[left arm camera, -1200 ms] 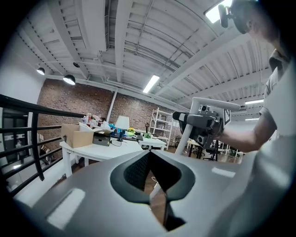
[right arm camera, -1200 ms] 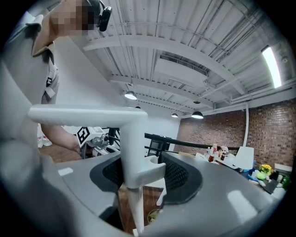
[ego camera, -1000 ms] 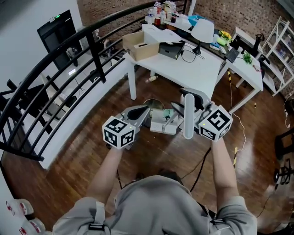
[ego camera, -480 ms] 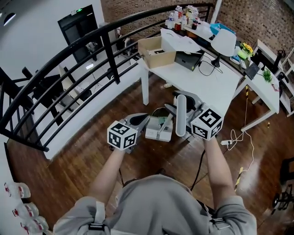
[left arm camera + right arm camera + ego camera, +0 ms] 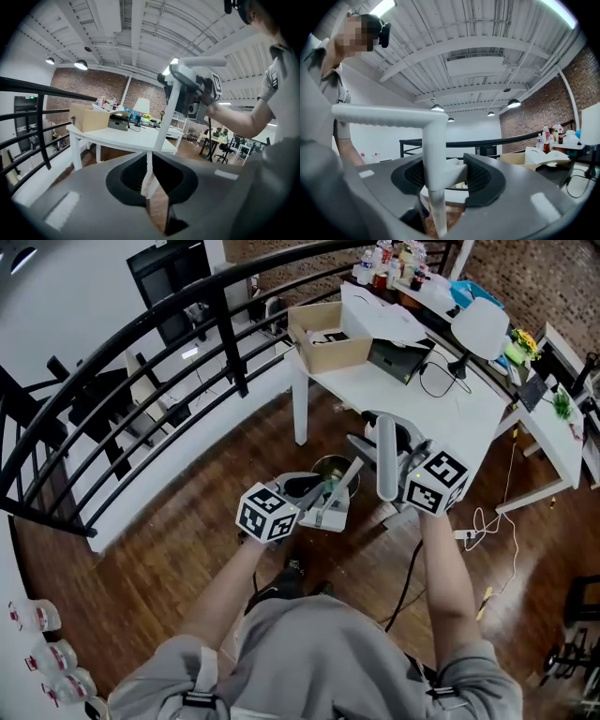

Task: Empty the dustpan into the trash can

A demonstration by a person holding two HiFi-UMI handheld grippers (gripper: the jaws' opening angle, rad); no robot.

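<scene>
Over the wooden floor (image 5: 187,559), just before the white tabletop (image 5: 398,390), the dustpan (image 5: 327,514) hangs between both claws. The left claw (image 5: 149,180) is closed tight on a thin white edge at the pan's low end. The right claw (image 5: 440,176) stands wider, its pads pressed on the thick white block where the stem meets the handle.

From the head view, the pan sits on the near side of the round trash can (image 5: 330,465), which stands by the tabletop's edge. Whether the pan's lip reaches over the rim I cannot tell. Only this view shows the can and the pan.

The left gripper view shows the stem rising from its jaws, tilted, up to the right claw, with a cardboard box (image 5: 89,117) on the tabletop behind. The right gripper view alone shows the handle's bar jutting sideways from the top of the stem, with a black railing (image 5: 487,143) behind it.

Black-and-white square markers cover each claw's cube. The labels on the bottles (image 5: 380,259) at the tabletop's far end are too small to read.
</scene>
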